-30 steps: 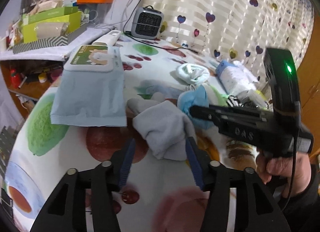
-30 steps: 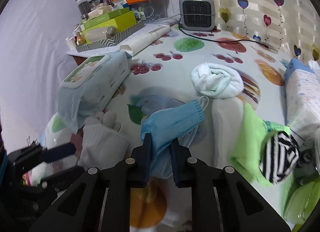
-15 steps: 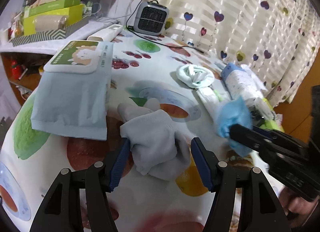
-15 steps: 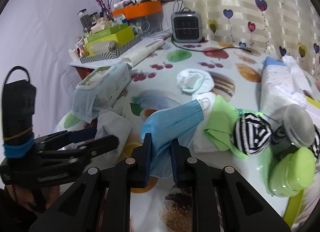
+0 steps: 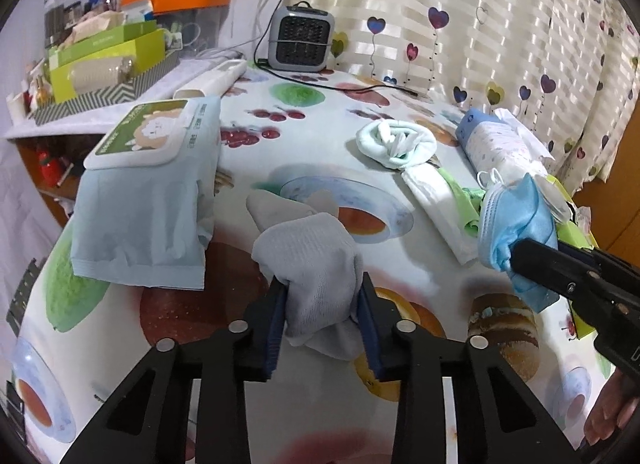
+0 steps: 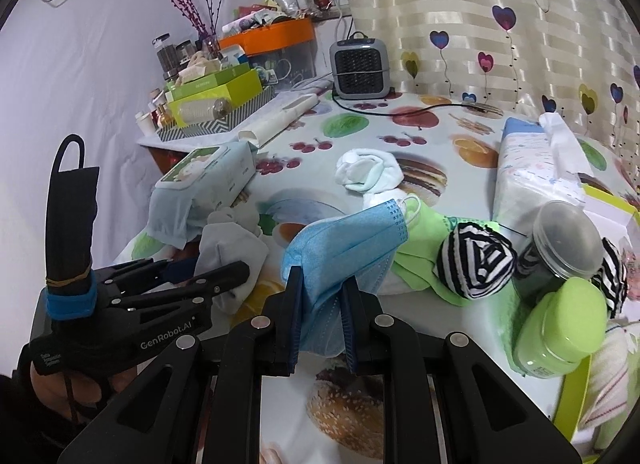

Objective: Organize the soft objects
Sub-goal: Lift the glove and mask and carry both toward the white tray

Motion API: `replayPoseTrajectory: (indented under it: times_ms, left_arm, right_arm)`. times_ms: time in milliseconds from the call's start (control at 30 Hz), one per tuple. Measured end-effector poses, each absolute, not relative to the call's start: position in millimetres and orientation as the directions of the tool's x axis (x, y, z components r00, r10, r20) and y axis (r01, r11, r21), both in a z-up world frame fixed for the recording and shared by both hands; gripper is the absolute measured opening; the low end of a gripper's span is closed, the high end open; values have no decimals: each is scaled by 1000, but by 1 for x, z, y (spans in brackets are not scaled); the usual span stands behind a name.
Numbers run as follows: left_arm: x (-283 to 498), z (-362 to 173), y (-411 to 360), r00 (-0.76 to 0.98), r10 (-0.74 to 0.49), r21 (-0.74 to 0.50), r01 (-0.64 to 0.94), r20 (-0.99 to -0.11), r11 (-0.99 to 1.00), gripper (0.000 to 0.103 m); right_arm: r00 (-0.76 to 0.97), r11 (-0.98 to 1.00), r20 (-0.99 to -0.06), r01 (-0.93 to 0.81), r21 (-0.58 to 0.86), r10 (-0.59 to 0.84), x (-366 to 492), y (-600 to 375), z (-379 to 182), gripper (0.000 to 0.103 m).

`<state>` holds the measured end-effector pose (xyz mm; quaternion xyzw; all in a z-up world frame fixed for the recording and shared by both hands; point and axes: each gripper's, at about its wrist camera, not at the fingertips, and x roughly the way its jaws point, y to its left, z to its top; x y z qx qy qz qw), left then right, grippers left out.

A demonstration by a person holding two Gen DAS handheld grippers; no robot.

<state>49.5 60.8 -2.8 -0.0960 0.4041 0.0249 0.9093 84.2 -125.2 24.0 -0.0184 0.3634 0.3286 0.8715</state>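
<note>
From the left wrist, the left gripper [image 5: 322,300] has just been closing, and its blue pads now pinch the near end of the grey sock [image 5: 310,260] while the sock's far end lies on the fruit-print tablecloth [image 5: 312,131] beside the wipes pack [image 5: 148,191]; gripping the bunched end probably lets the whole sock lift. From the right wrist, the right gripper [image 6: 320,300] clamps the blue face mask [image 6: 346,238] (folded, edge upward), held clear of the striped sock ball [image 6: 474,264].

Hand [image 5: 612,416] cut off by frame edge; grey sock [image 5: 316,276] lower part hidden between fingers [image 5: 276,304].
</note>
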Motion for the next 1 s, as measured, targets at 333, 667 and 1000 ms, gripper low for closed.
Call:
replayPoseTrajectory:
  times_ms: [333, 667, 1000]
  left_arm:
    - [37, 16, 52, 708, -21, -132, -103, -706, 986, 28]
    - [27, 42, 41, 750, -20, -115, -74, -661, 991, 28]
    - [25, 65, 21, 783, -32, -92, -33, -621, 995, 28]
  right_arm:
    - [549, 787, -615, -583, 204, 566, 75, -135, 37, 18]
    - [590, 792, -572, -580, 191, 569, 63, -147, 55, 18]
    - [635, 807, -530, -562, 181, 562, 55, -167, 71, 18]
